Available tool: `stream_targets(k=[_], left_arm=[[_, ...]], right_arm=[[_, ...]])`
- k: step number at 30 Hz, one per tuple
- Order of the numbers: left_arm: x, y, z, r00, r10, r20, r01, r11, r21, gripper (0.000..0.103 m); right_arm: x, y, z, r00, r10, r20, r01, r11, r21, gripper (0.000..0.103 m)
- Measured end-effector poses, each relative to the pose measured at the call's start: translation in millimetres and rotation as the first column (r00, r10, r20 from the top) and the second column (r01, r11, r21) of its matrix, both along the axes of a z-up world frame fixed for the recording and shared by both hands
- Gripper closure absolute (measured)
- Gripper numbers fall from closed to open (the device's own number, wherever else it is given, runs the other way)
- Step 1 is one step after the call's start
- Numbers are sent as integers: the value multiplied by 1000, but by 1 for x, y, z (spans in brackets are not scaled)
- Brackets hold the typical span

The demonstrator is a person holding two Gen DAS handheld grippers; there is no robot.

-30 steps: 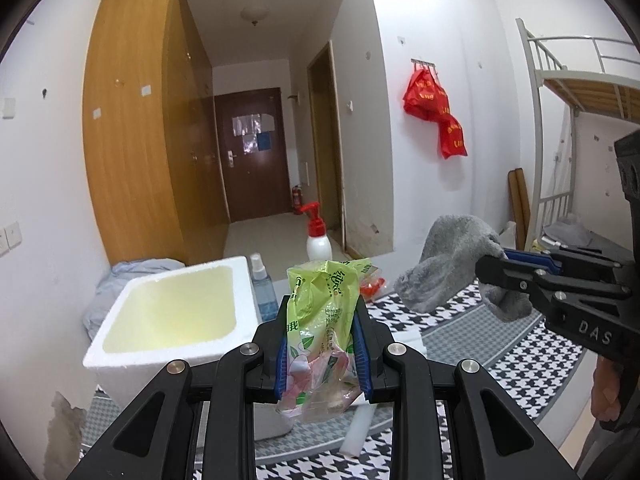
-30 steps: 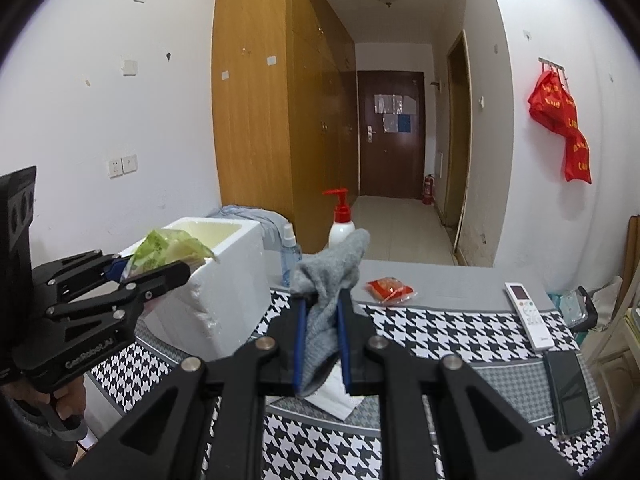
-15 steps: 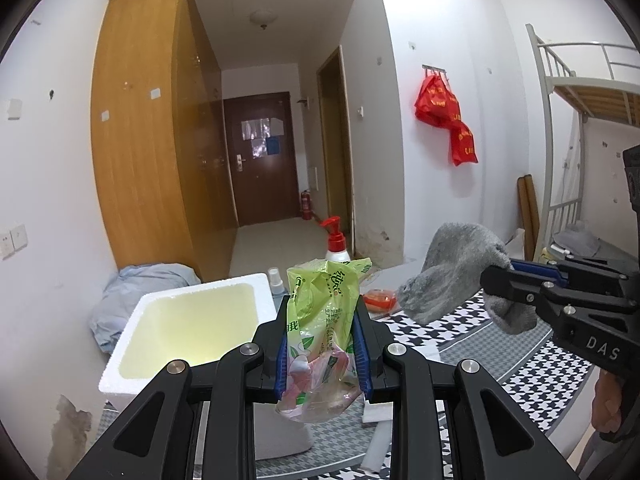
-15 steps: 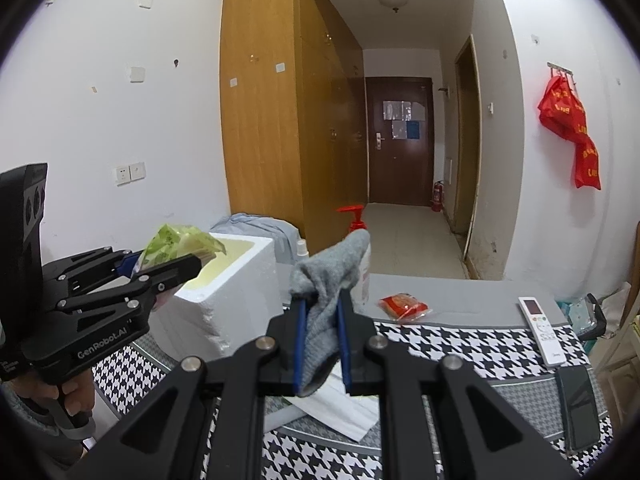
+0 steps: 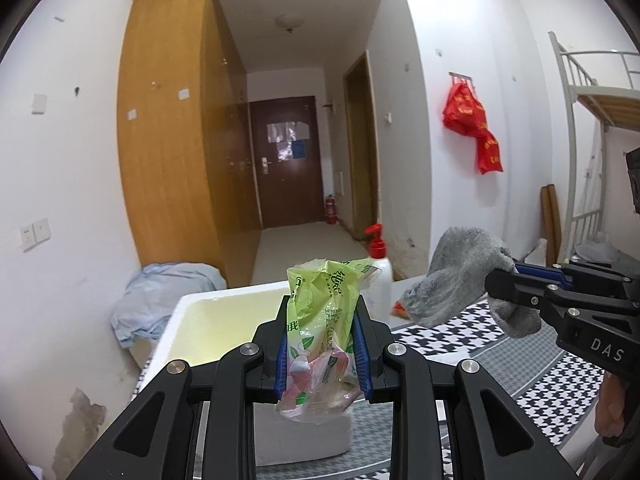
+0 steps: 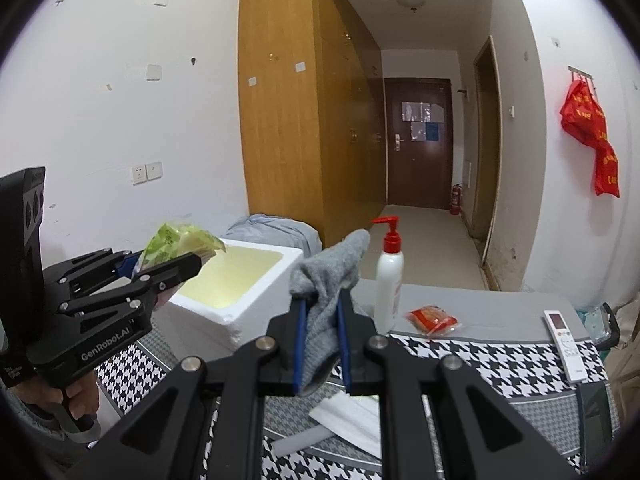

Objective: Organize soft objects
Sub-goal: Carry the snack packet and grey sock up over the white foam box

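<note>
Left gripper point(image 5: 322, 344) pinching a green snack bag point(image 5: 322, 316) above the white foam box point(image 6: 240, 292); right gripper point(image 6: 320, 340) clamped on a grey cloth point(image 6: 328, 280), raised over the houndstooth desk point(image 6: 500, 364).

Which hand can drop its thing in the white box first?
Probably the left. The left gripper holds the green packet right at the white box, whose open top shows just behind it. The right gripper holds the grey cloth farther off, over the table.
</note>
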State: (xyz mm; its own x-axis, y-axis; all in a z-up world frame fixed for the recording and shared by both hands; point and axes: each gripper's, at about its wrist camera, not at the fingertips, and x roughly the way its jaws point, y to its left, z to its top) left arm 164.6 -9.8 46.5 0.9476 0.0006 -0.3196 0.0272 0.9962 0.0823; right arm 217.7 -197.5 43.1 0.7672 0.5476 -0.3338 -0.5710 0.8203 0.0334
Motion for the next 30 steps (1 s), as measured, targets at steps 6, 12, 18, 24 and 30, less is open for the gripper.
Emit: stream_targets(k=[6,12,18,24,30], left_arm=[[0,16,2,999,40,0,-40,999,-2,75],[0,30,1,997,74,-4,-74,997,-9,75],[-2,40,3,994,106,1,-106,994,-6,75],[-2,49,3,991,132,1,-132,991,-5,75],[1,57,3,987,159,2,-159,987,-2,75]], right_arm=[[0,13,1,999,47,-1,-47,999,-3,85],[-3,26,4,996,90,9,-90,996,-12,85],[-3,41,7,991,130,9,-130,991,-10,85],[1,62,7,987,161,-8,-161,987,-11,85],[9,82,7,985,169,-34,-169,985,-26,85]])
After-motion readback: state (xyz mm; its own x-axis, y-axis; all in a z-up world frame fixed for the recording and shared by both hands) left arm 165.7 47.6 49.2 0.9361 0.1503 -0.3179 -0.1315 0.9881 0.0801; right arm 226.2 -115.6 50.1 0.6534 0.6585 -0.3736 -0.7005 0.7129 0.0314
